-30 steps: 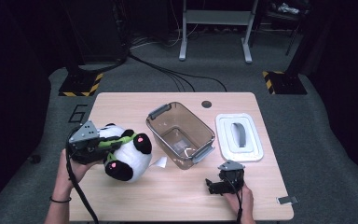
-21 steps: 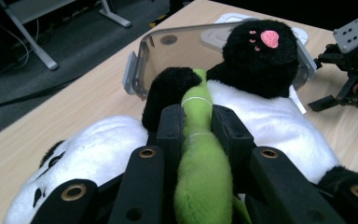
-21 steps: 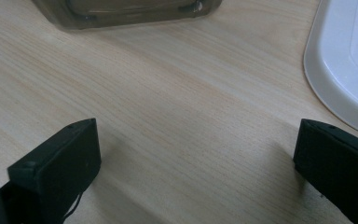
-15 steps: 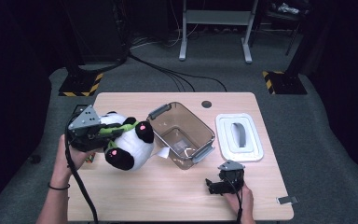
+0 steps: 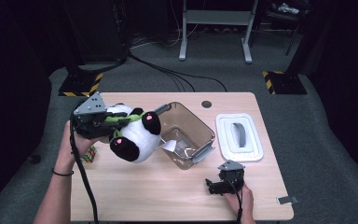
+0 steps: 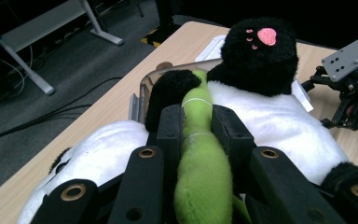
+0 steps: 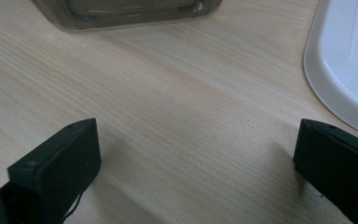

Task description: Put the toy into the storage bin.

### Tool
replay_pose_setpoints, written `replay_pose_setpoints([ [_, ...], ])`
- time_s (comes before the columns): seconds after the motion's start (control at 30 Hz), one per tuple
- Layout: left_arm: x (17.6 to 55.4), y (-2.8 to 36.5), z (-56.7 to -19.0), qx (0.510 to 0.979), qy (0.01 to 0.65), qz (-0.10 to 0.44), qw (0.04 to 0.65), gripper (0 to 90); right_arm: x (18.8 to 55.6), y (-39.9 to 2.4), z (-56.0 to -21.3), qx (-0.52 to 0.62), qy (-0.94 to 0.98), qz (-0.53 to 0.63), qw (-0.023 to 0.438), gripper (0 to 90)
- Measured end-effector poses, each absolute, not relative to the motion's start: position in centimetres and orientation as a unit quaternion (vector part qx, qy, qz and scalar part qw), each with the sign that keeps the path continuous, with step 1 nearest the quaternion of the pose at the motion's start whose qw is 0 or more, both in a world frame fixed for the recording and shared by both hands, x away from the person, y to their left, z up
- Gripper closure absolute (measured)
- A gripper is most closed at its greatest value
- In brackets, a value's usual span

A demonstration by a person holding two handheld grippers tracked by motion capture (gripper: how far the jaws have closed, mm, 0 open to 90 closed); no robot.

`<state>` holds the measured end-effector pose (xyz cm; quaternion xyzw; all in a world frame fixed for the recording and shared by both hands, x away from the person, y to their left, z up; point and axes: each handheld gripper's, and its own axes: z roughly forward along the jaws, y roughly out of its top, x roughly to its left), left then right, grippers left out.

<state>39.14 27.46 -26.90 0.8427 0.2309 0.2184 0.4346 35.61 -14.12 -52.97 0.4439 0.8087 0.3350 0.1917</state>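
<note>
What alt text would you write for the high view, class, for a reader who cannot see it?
The left tool holds a plush panda by its green stalk, lifted beside an open clear box on a wooden table. The right tool rests open near the front edge; a white lid lies right of the box.

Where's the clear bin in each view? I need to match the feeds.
High view: bin at table centre, right of the panda.
Left gripper view: its rim shows behind the panda, upper middle.
Right gripper view: its base along the top edge, left of centre.
Shared landmark: the white lid, right of the bin; at the right edge in the right gripper view.
</note>
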Motion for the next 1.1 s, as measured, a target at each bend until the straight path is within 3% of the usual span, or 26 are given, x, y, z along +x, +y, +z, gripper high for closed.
replay_pose_setpoints([
  [0.57,41.8,23.8,-24.8,0.853,0.186,0.224,0.433,73.8,35.6,-14.1,-53.0,0.444,0.809,0.335,0.192,0.0],
  [1.1,44.6,19.2,-25.2,0.869,0.156,0.204,0.424,73.6,35.6,-14.0,-52.9,0.450,0.804,0.339,0.188,0.0],
])
